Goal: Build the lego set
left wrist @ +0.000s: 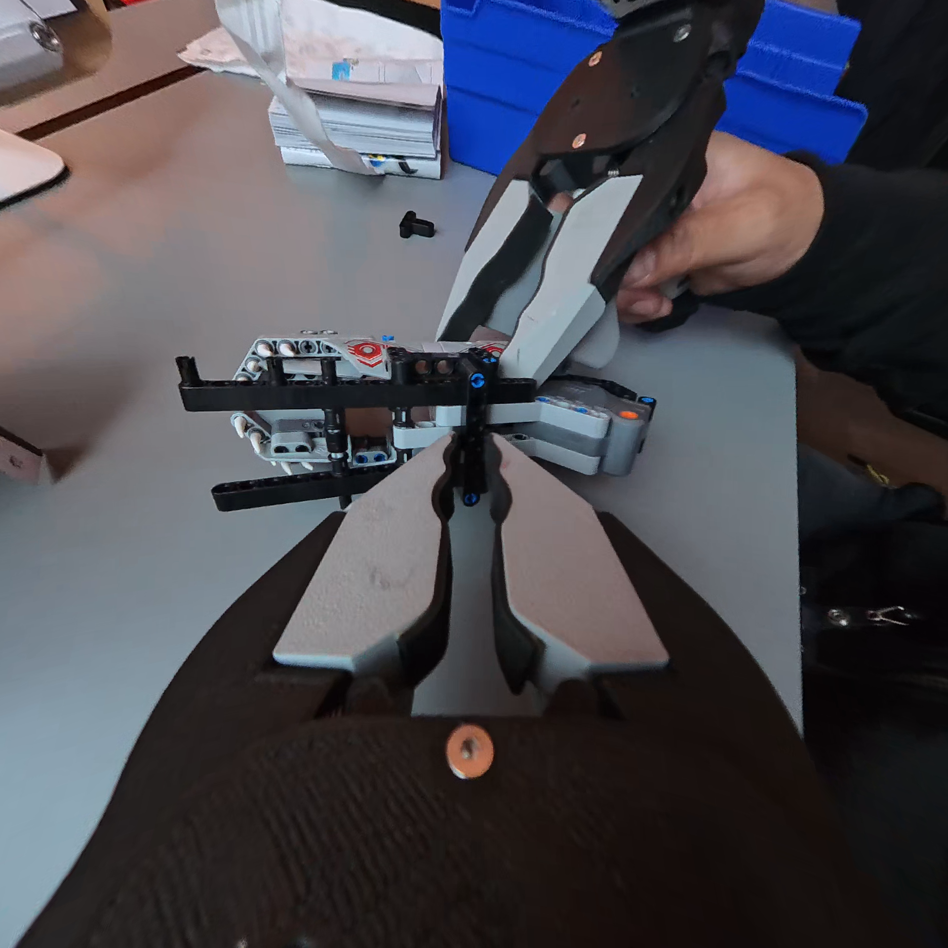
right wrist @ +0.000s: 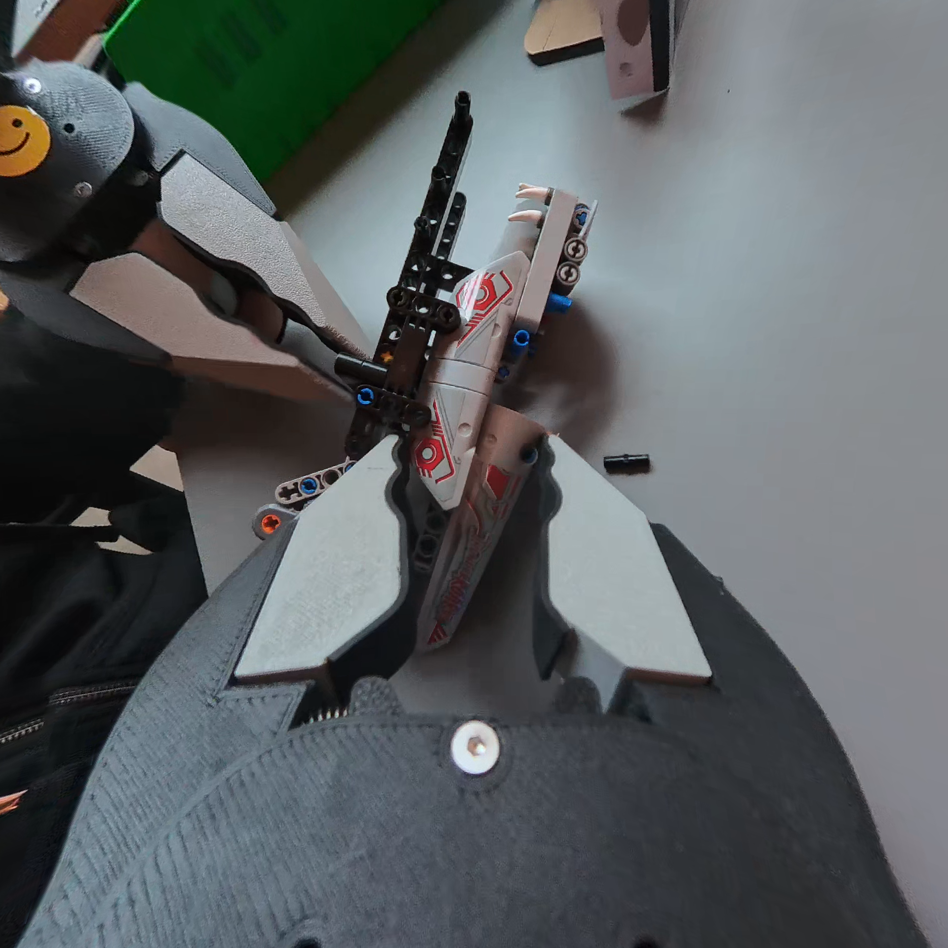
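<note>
The lego model, with black beams, grey and white panels with red markings and white teeth, lies on the grey table. My left gripper is shut on a short black beam with blue pins that stands upright at the model's near side. My right gripper is shut on the model's white, red-marked panel end. It shows coming down from the upper right in the left wrist view. The left gripper shows at the left of the right wrist view. A loose black pin lies beyond the model.
A blue bin and a stack of paper booklets stand at the back. A green bin and a white and cardboard object are farther off. A hand holds the right gripper. The table's edge runs close on the right.
</note>
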`<state>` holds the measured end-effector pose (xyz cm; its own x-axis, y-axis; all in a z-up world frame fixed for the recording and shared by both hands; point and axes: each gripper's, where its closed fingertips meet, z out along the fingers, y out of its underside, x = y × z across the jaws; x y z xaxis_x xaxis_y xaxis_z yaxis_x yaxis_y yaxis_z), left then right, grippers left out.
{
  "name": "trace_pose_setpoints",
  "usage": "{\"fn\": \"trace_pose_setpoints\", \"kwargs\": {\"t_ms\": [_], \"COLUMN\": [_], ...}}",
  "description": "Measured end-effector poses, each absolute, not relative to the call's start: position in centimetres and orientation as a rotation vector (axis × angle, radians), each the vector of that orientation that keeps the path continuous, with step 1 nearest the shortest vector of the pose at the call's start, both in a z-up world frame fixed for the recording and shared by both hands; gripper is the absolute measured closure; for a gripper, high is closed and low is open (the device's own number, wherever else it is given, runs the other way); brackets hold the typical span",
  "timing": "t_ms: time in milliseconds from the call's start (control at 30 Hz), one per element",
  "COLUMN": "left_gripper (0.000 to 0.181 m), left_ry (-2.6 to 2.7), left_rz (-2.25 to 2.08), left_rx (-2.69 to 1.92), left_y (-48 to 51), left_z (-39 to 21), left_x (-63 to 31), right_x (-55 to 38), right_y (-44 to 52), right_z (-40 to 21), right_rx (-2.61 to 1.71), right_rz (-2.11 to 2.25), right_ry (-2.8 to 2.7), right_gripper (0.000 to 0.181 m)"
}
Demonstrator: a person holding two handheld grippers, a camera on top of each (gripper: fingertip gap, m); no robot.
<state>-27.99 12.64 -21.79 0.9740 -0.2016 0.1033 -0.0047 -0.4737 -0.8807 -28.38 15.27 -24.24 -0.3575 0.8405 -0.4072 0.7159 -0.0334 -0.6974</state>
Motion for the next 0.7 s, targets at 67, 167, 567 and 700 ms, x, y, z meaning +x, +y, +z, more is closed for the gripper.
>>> {"fn": "trace_pose_setpoints", "kwargs": {"t_ms": [67,167,567,700], "left_gripper": [0.175,0.176,0.176,0.176], "left_ry": [0.121,0.138,0.151,0.187], "left_rz": [-0.229,-0.114,-0.086,0.052], "left_rx": [-2.050,-2.099,-2.059,-2.062], "left_y": [12.6,12.8,12.9,13.2], "left_z": [-21.9,-22.8,-22.3,-22.4], "left_x": [-28.2,-28.4,-27.6,-28.1], "right_x": [-28.4,-28.4,-27.9,-28.2], "right_y": [15.3,16.5,14.5,14.8], "right_z": [-24.2,-22.6,-24.5,-24.6], "right_rx": [-1.678,-1.656,-1.703,-1.711], "right_rz": [1.324,1.297,1.139,1.045], "right_ry": [-2.073,-1.980,-2.110,-2.078], "right_gripper": [0.134,0.132,0.104,0.104]}}
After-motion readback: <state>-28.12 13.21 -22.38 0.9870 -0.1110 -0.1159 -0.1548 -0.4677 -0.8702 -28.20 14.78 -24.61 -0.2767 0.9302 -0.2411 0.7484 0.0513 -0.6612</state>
